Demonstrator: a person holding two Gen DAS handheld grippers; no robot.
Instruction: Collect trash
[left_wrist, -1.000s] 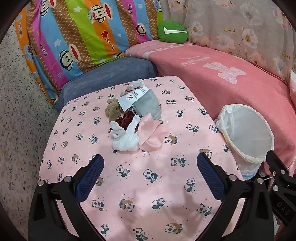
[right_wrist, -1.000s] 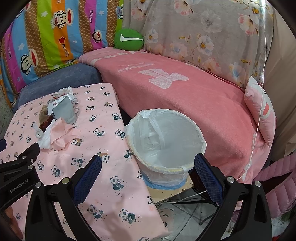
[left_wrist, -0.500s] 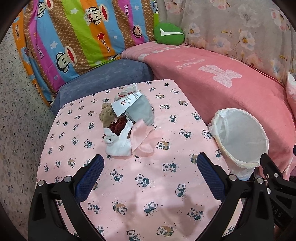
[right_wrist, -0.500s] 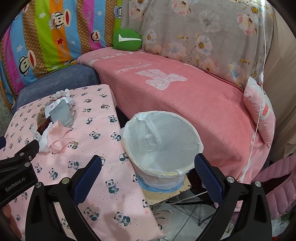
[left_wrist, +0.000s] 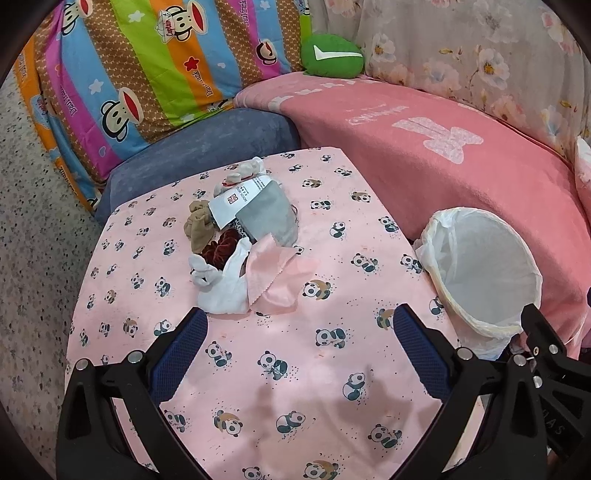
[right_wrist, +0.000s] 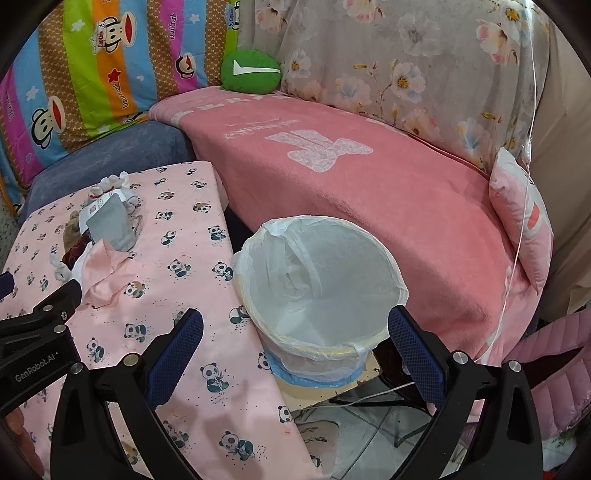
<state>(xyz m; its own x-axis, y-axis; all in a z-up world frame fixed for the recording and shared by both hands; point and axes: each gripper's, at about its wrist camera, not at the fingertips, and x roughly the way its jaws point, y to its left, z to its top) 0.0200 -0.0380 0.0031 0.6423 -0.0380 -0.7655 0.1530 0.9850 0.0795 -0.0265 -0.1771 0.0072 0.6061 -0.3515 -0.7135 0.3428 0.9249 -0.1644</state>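
Panda-print table (left_wrist: 258, 369) holds crumpled trash (left_wrist: 240, 251), probably cloths, beside bin (left_wrist: 484, 273)

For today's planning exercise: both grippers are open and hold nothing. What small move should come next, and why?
Probably ease the open left gripper forward and down onto the crumpled white cloth at the near edge of the pile. It lies nearest its fingers, and the white-lined bin waits empty beside the table.

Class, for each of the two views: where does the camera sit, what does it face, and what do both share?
Left wrist: on the left gripper, jaws open, above the panda-cloth table, facing the trash pile.
Right wrist: on the right gripper, jaws open, facing the lined bin.
Shared: pile, bin, green cushion.
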